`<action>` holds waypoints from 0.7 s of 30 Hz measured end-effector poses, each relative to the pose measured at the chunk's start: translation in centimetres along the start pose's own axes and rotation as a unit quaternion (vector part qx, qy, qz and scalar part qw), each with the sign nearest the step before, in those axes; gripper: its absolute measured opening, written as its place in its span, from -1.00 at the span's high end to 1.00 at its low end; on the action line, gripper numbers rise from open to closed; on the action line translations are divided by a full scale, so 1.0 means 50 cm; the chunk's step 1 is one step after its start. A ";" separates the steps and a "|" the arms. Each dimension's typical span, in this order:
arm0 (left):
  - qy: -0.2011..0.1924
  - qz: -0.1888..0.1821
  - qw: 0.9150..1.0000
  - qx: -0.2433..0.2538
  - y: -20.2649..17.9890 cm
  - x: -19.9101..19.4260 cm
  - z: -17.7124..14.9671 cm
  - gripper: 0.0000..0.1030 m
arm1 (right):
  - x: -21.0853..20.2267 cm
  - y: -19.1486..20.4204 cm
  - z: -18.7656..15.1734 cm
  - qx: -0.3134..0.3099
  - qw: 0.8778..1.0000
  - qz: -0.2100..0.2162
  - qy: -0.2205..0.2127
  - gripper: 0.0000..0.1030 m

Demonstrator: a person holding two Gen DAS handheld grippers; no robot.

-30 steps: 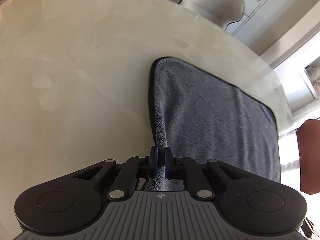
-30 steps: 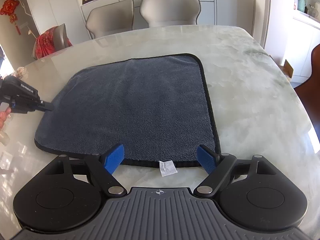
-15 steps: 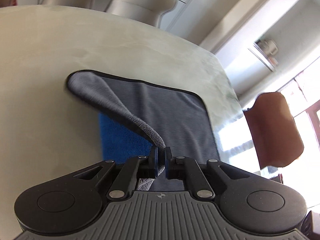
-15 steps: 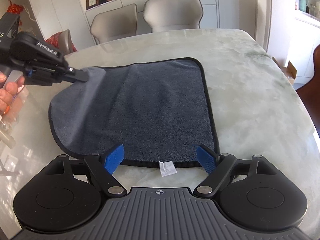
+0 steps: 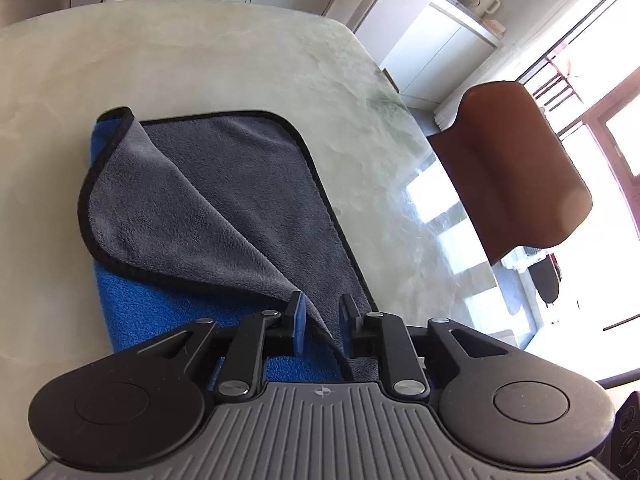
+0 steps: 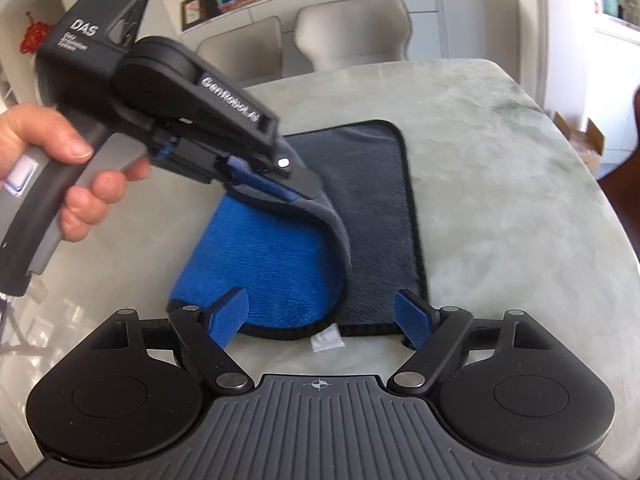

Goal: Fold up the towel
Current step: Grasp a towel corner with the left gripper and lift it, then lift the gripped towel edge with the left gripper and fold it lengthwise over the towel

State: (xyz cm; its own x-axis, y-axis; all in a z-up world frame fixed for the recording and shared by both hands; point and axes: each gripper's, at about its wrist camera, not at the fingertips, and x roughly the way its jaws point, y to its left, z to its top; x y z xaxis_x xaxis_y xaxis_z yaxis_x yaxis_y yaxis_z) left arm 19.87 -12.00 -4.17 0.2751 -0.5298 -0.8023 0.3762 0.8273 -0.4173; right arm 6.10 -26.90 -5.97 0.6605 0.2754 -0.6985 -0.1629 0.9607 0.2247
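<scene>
A grey towel with black trim and a blue underside lies on the marble table. Its left side is lifted and carried over the right half, so the blue face shows. My left gripper has the raised edge between its jaws, which are opening; a gap shows beside the cloth. In the right wrist view the left gripper hangs over the middle of the towel, held by a hand. My right gripper stands open at the towel's near edge, holding nothing, above a white tag.
A brown chair stands off the table's right side. Two beige chairs sit at the far edge, with a sideboard behind them. Bare marble lies right of the towel.
My left gripper carried the towel's left edge up and across to the right, exposing the blue underside, and its jaws have parted. The right gripper has not moved.
</scene>
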 end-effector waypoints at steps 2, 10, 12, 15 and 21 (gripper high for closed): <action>-0.011 0.017 1.000 -0.001 0.018 -0.020 0.005 0.41 | 0.008 0.019 -0.002 -0.014 1.000 0.001 -0.009 -0.57; -0.063 0.095 0.993 -0.039 0.129 -0.055 0.048 0.25 | 0.066 0.013 0.001 0.010 1.000 -0.023 0.006 0.17; -0.066 0.108 0.991 -0.039 0.148 -0.042 0.059 0.21 | 0.077 0.003 0.002 0.012 1.000 -0.026 0.010 0.17; -0.062 0.121 0.990 -0.039 0.165 -0.023 0.074 0.20 | 0.084 -0.001 0.000 0.007 0.999 -0.034 0.010 0.17; -0.049 0.150 0.988 -0.004 0.168 0.008 0.089 0.18 | 0.095 -0.007 -0.007 0.011 0.999 -0.045 0.011 0.17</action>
State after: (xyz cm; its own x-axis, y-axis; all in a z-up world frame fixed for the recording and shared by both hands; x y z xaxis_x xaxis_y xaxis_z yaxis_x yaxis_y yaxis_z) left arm 27.09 -6.10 -6.11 0.4580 -0.2768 -0.8447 0.2577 0.9508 -0.1719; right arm 9.03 -25.91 -9.61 0.6559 0.1887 -0.7309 -0.0868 0.9807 0.1753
